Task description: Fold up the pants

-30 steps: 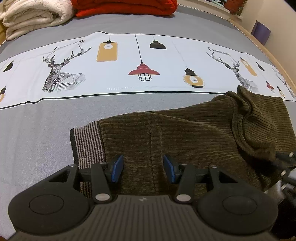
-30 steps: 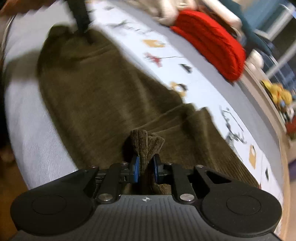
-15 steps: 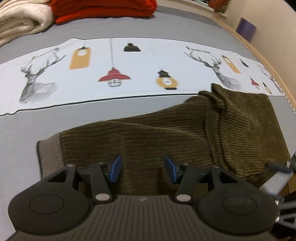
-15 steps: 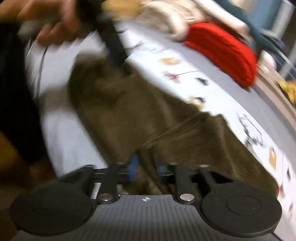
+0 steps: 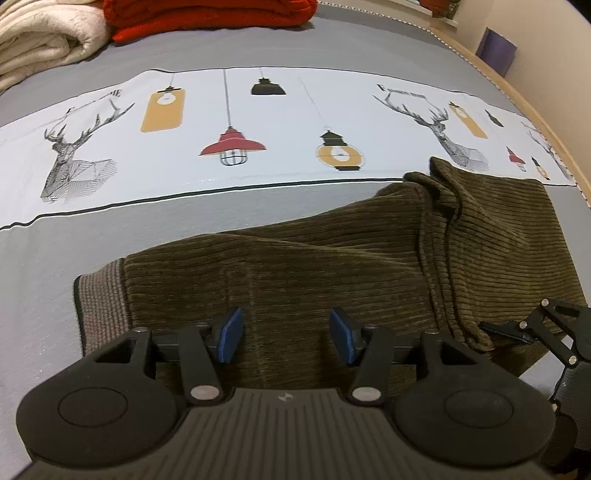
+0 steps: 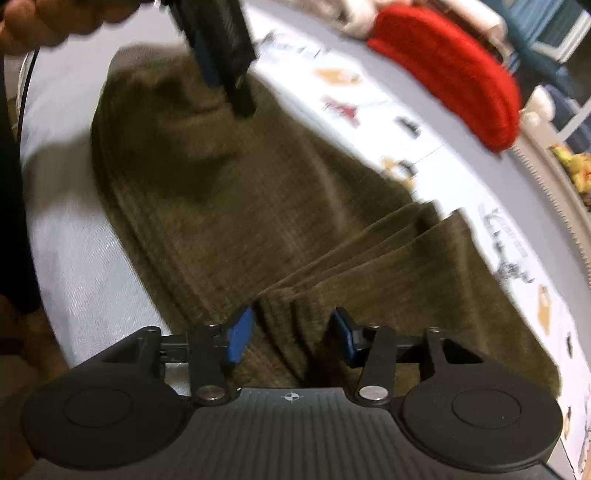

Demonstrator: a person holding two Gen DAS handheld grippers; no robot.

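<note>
Olive corduroy pants [image 5: 332,273] lie on the grey bed, their ribbed grey-brown waistband [image 5: 99,306] at the left in the left wrist view. The leg ends are folded back over the right part [image 5: 498,240]. My left gripper [image 5: 286,338] hovers open over the cloth near the waistband, nothing between its blue pads. In the right wrist view the pants [image 6: 240,203] fill the middle. My right gripper [image 6: 291,336] has its jaws opening; a ridge of the folded leg lies between the pads, which do not press on it.
A red blanket [image 5: 207,14] and a cream blanket [image 5: 40,48] are stacked at the bed's far side. A white strip printed with deer and lamps [image 5: 258,129] crosses the cover. The bed's wooden edge [image 5: 535,107] curves along the right. A hand [image 6: 44,18] holds the left gripper.
The right gripper was shut on a pinch of the folded leg; it has let go and opened. The raised fold has settled flat on the pants. The left gripper shifted slightly.
</note>
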